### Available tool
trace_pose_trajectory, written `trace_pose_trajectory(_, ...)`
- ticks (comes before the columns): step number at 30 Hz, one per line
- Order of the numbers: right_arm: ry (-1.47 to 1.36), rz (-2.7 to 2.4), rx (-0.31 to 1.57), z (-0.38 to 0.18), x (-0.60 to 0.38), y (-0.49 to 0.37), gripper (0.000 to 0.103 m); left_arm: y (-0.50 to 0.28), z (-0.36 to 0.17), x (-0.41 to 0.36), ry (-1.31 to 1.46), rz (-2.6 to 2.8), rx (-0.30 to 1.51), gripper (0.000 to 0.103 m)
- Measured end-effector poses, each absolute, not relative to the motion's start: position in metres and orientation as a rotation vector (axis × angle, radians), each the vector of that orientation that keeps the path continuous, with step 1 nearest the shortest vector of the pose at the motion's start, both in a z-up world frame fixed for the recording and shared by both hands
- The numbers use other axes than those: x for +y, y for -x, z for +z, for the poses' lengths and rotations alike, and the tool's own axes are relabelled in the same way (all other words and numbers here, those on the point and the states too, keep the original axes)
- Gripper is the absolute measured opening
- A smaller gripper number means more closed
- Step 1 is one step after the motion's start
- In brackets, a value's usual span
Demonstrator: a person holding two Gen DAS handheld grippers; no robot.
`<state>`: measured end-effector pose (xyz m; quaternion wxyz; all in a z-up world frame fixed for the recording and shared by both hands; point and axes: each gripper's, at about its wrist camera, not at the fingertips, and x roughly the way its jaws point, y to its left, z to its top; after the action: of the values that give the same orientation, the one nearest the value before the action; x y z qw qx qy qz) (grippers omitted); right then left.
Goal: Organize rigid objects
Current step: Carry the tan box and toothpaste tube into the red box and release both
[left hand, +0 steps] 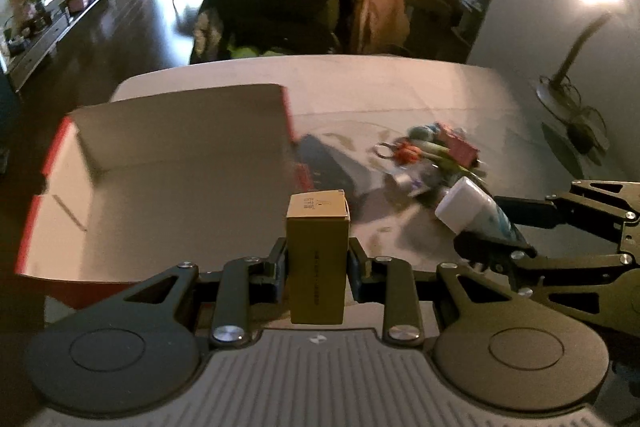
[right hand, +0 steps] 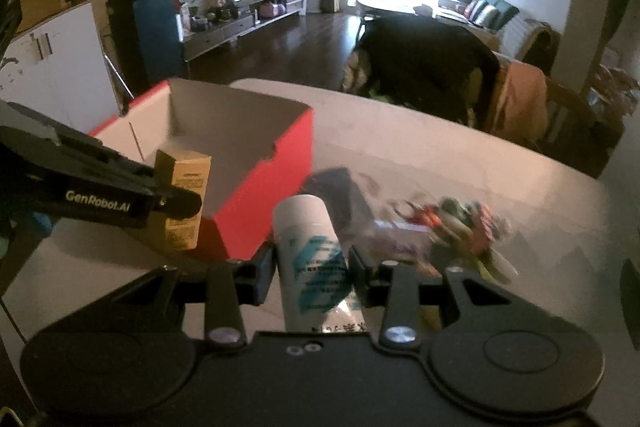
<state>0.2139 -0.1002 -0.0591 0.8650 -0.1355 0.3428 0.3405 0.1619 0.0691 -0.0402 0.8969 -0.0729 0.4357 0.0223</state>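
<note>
My left gripper (left hand: 318, 259) is shut on a small tan carton (left hand: 318, 251), held upright above the table's near side, just right of the open red box (left hand: 168, 183). In the right wrist view the same carton (right hand: 182, 203) hangs by the red box's (right hand: 264, 187) near corner, clamped in the left gripper (right hand: 176, 205). My right gripper (right hand: 312, 267) is shut on a white tube with teal print (right hand: 310, 255), cap pointing away. That tube (left hand: 476, 211) and the right gripper (left hand: 496, 227) show at the right of the left wrist view.
A pile of small mixed items (left hand: 432, 155) lies on the pale table (left hand: 360, 87), with a dark flat object (left hand: 332, 163) beside the box. A desk lamp (left hand: 576, 39) stands at the far right. Chairs draped with clothes (right hand: 432, 67) stand behind the table.
</note>
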Motion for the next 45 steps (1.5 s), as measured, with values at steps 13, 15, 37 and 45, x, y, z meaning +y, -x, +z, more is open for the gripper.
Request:
trace_pose_trajectory(13, 0.301, 0.754, 0.689, -0.052, 0.014, -0.238, 0.039, -0.173, -0.031, 0.173, 0.165, 0.150, 0.909, 0.029)
trace_pose_trajectory(15, 0.305, 0.750, 0.690, -0.055, 0.030, -0.245, 0.038, -0.180, -0.034, 0.187, 0.159, 0.168, 0.922, 0.029)
trace_pose_trajectory(37, 0.424, 0.714, 0.911, -0.140, 0.133, -0.285, 0.038, -0.245, -0.131, 0.254, 0.065, 0.153, 1.215, 0.029)
trace_pose_trajectory(45, 0.463, 0.642, 1.060, -0.151, 0.141, -0.298, 0.038, -0.262, -0.145, 0.254, 0.059, 0.125, 1.263, 0.029)
